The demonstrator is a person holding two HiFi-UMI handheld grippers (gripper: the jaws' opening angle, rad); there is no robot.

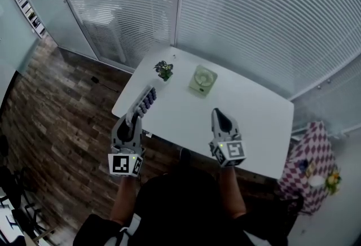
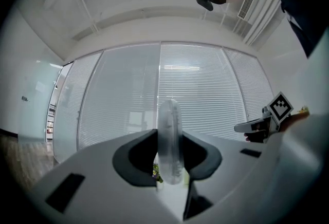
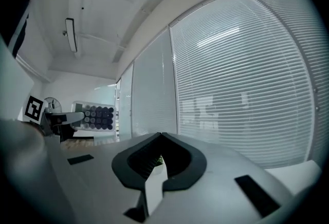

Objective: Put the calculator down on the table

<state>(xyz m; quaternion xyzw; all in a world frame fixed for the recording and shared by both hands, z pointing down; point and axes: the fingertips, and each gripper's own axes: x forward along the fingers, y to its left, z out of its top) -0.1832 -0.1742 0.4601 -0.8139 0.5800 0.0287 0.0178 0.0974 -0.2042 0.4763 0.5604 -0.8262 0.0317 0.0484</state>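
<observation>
Calculator (image 1: 145, 101) — held in the left gripper (image 1: 137, 114), not lying on the table (image 1: 254, 121). From the head view it sticks out past the jaw tips over the table's left front edge, and a row of dark round keys shows along it. I cannot tell from above how high it sits over the surface.

Left gripper view: the jaws are clamped on the calculator, one pad on each flat face. I see it edge-on here, as a thin pale upright slab (image 2: 169, 141) standing between the two dark pads. The gripper points level toward the blinds (image 2: 169, 84).

Right gripper (image 1: 219, 113): it hovers over the near middle of the table, well apart from the left one. In its own view the jaws are closed tip to tip with nothing between them. Far to the left in that view I see the left gripper (image 3: 56, 117) side-on, with the calculator's key face (image 3: 97, 117) turned this way.

Table: white, set against the slatted glass wall. On it are a small green plant (image 1: 164, 70) near the far left corner and a pale green square dish (image 1: 203, 80) just to its right. Both are well apart from either gripper.

Surroundings — wood-plank floor (image 1: 56, 104) on the left, and a purple-and-white checked cloth (image 1: 310, 154) on something low off the table's right end.
</observation>
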